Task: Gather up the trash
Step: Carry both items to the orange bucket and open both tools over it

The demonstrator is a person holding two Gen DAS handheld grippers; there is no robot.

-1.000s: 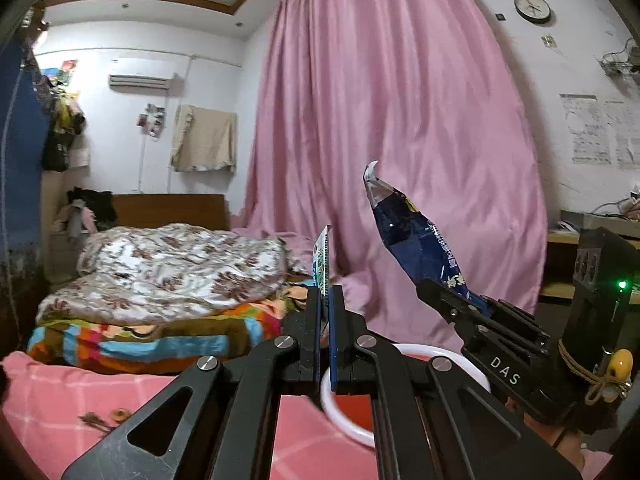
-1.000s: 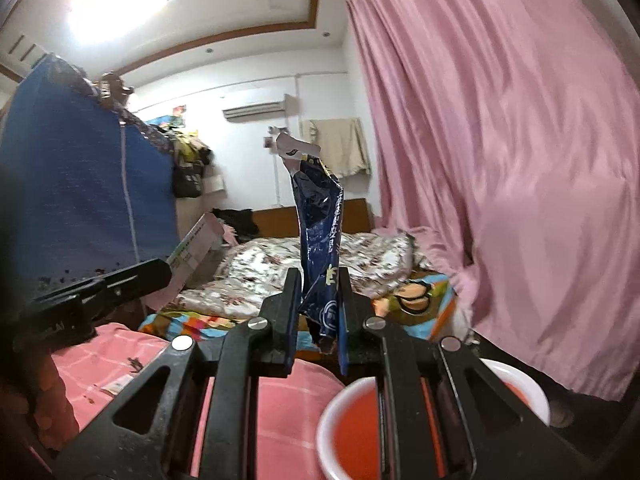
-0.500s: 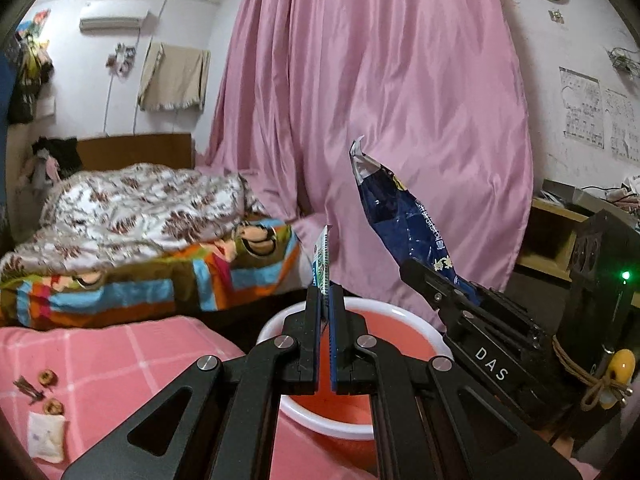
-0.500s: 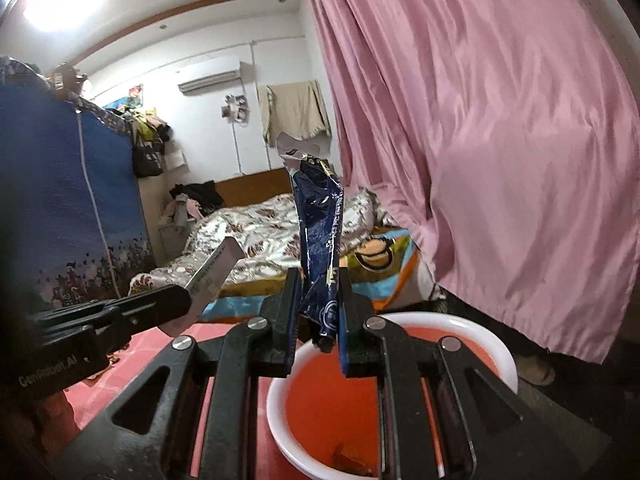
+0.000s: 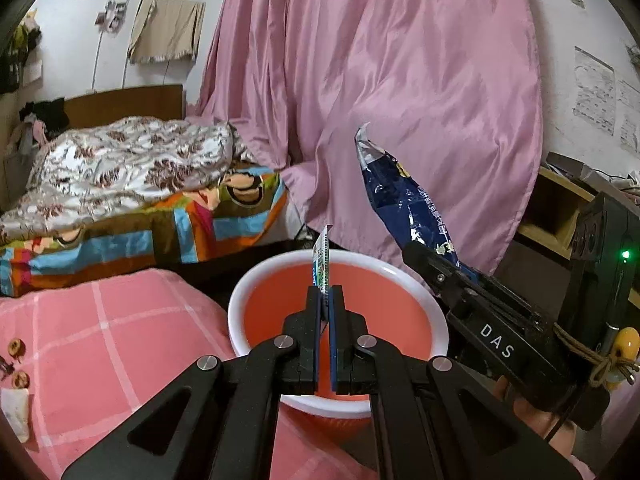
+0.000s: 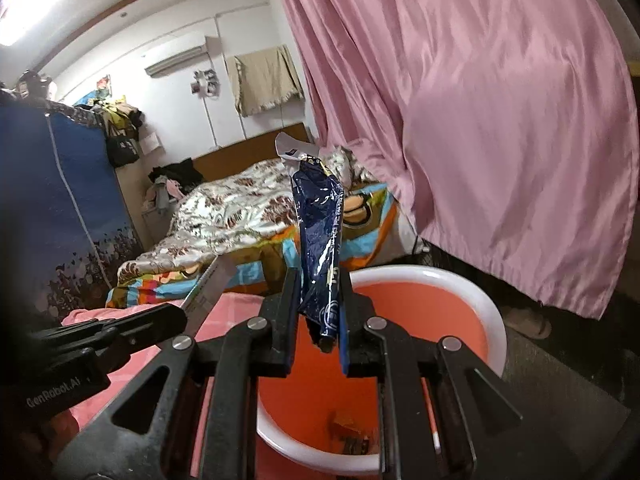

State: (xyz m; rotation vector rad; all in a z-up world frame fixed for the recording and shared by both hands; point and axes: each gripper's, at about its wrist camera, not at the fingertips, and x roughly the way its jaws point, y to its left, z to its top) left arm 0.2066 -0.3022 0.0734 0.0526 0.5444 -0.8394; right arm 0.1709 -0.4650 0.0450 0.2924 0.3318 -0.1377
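My left gripper (image 5: 325,294) is shut on a thin flat packet (image 5: 321,258) that stands edge-on above the orange bin (image 5: 280,276) with a white rim. My right gripper (image 6: 320,280) is shut on a dark blue snack wrapper (image 6: 320,232), held upright over the same bin (image 6: 484,300). In the left wrist view the right gripper (image 5: 416,254) reaches in from the right with the wrapper (image 5: 400,200). In the right wrist view the left gripper (image 6: 176,316) comes in from the left with its packet (image 6: 208,292). Some scraps (image 6: 348,432) lie in the bin's bottom.
A pink checked cloth (image 5: 100,340) covers the table left of the bin, with small nut shells (image 5: 16,364) and a white scrap (image 5: 14,412) on it. A bed with patterned quilts (image 5: 120,184) stands behind. A pink curtain (image 5: 400,80) hangs beyond the bin.
Both grippers have tilted down and moved forward over the bin, which now fills the lower middle of both views. Both still hold their trash.
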